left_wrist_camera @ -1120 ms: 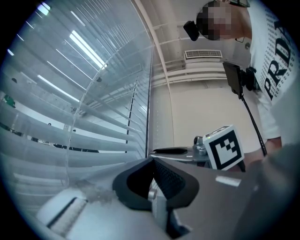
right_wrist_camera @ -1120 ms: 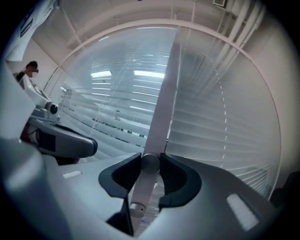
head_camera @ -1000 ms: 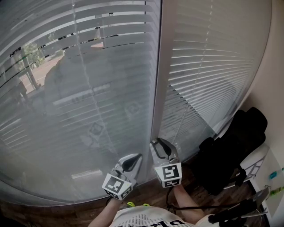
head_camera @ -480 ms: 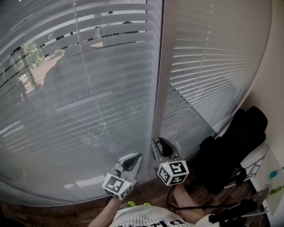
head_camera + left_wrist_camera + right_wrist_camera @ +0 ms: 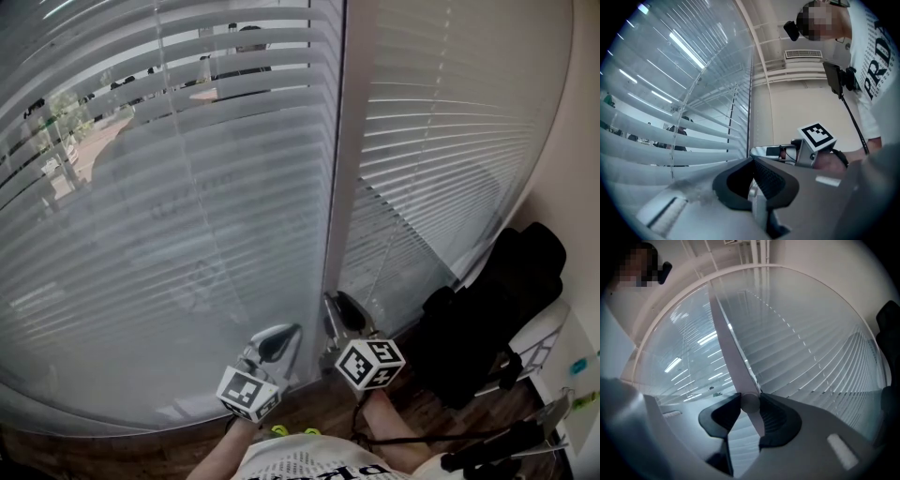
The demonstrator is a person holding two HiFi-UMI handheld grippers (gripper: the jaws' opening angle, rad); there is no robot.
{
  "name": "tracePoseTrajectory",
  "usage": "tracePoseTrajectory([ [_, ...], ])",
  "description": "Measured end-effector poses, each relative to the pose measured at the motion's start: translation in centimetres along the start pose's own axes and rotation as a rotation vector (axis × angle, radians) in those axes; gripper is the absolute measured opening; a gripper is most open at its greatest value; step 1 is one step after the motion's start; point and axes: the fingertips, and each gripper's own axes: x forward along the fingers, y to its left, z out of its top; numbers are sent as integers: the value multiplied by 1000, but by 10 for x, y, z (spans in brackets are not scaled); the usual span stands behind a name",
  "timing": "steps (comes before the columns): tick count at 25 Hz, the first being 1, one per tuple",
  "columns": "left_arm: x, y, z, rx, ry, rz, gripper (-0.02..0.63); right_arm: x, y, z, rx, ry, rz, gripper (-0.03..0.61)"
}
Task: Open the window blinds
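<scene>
Cut-off blk letters "PRD" on white shirt point(image 5: 881, 61), rest of print unreadable

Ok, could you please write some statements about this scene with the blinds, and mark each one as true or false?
1. The right gripper is closed on the thin rod of the blinds. True.
2. The blinds are pulled all the way up. False: they hang down over both window panes.
3. Trees outside show between the upper slats of the left blind. True.
4. The right gripper points at the floor. False: it points at the window, roughly level.
5. The two grippers are far apart, one at each edge of the window. False: the left gripper is right beside the right one, low by the white frame between the panes.
</scene>
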Motion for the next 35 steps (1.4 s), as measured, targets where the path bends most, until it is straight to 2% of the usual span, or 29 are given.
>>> tracePoseTrajectory([
  [10, 2, 0, 1, -6, -8, 7, -8, 0, -2, 0, 104, -26, 1, 135],
  [13, 3, -1, 1, -6, -9, 11, -8, 0, -2, 0, 92, -23, 4, 135],
  [16, 3, -3, 1, -6, -16, 5, -8, 0, -1, 0, 30, -7, 15, 138],
  [19, 2, -3, 1, -7, -16, 11, -8, -2, 2, 1, -154, 29, 21, 138],
  [24, 4, -3, 1, -10, -18, 17, -8, -5, 10, -4, -636, 125, 14, 140],
  [29, 6, -6, 1, -9, -21, 10, -8, 1, 20, -5, -994, 158, 5, 140],
  [31, 6, -7, 0, -9, -21, 13, -8, 3, 20, -7, -1074, 163, -2, 140],
  [35, 5, -5, 0, -8, -17, 20, -8, 3, 19, -8, -1084, 142, -10, 135],
])
